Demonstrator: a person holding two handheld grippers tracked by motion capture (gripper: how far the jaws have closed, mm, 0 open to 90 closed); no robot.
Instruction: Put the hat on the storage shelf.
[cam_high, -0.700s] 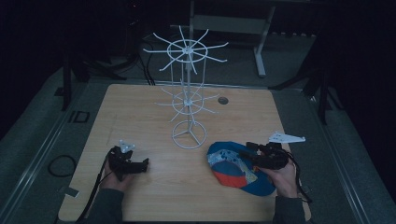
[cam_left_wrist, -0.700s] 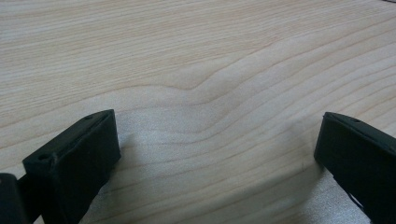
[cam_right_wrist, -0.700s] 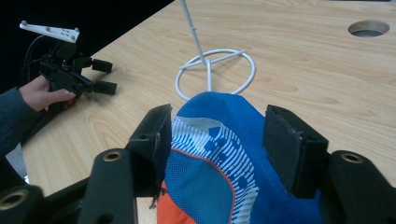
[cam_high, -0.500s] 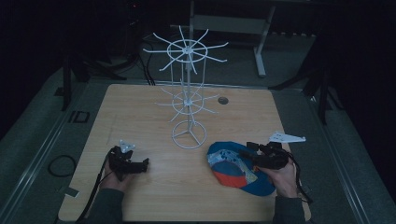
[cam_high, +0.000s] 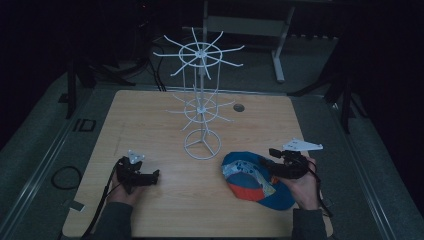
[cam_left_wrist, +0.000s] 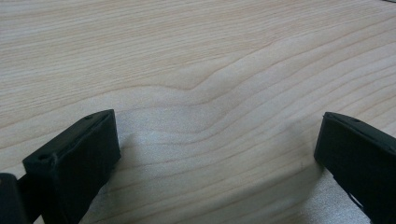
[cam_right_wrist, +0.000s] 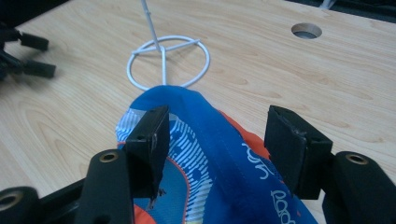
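Black jaws of the right gripper (cam_right_wrist: 212, 149) standing wide, one to each side of a raised ridge of the blue cap (cam_right_wrist: 210, 140), pads apart from the cloth, nothing pinched yet. Blue fabric with white printed stripes and orange trim, lying crumpled on the tabletop (cam_high: 150, 125) near the person's right hand (cam_high: 305, 187), just beside the ring foot of the white wire rack (cam_high: 200, 100). Judged soft and light: likely to fold, sag and slide on smooth wood instead of lifting as one stiff piece. Best taken at that upstanding fold or along a stitched seam or the brim edge, where doubled cloth gives the pads something to bite; a shallow nip on a single layer could slip out. Seen from above, the same right gripper (cam_high: 285, 165) resting over the cap (cam_high: 255, 182), grey plate on top. Black jaws of the left gripper (cam_left_wrist: 210, 158) likewise spread wide, only bare pale wood grain between them, holding nothing; from above, the left gripper (cam_high: 142, 175) well apart from the cap, on the other side of the rack's foot. No containers on the tabletop: only the rack, its two tiers of spoke-like prongs bare, and a round cable hole (cam_high: 239, 107) behind it. Dark floor and a grey stand leg beyond the far edge.
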